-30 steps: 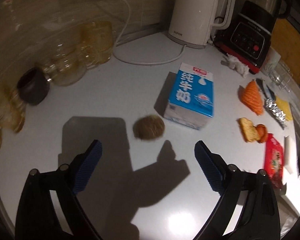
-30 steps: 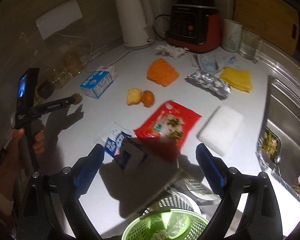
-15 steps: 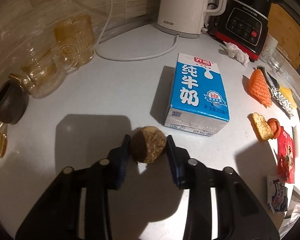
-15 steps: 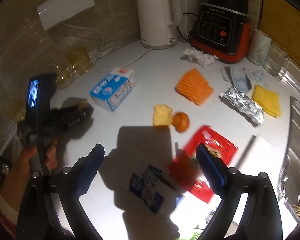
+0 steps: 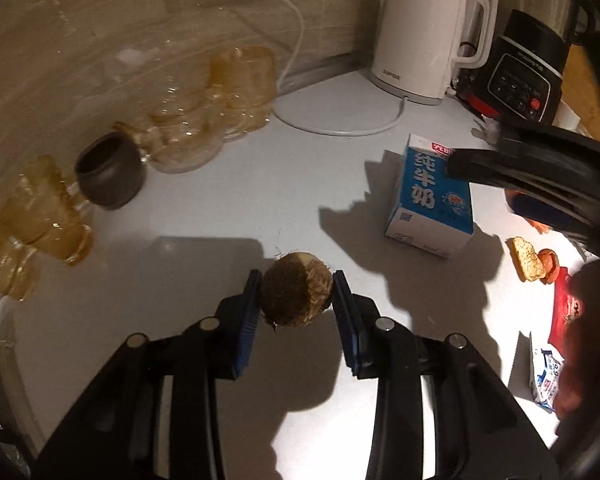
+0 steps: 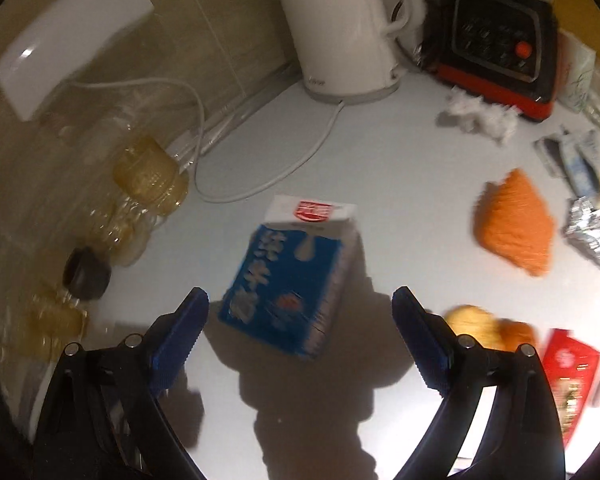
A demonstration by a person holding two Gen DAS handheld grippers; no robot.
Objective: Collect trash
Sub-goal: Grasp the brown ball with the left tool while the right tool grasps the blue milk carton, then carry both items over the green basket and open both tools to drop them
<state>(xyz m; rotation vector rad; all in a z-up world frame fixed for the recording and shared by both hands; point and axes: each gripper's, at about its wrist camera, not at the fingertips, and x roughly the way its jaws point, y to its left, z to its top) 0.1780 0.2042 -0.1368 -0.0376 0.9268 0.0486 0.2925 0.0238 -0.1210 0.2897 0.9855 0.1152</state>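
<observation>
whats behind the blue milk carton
Behind the blue milk carton lies a loop of white cord, then the white kettle by the wall. The counter right at the carton's back is covered by the carton.

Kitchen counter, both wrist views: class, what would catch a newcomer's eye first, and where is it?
First, the brown, hairy round root pinched between the left gripper's blue pads, near the front of the white countertop. Next, the blue-and-white milk carton lying flat mid-counter, just ahead of the open right gripper. Behind stands the tall white electric kettle, against the wall.
</observation>
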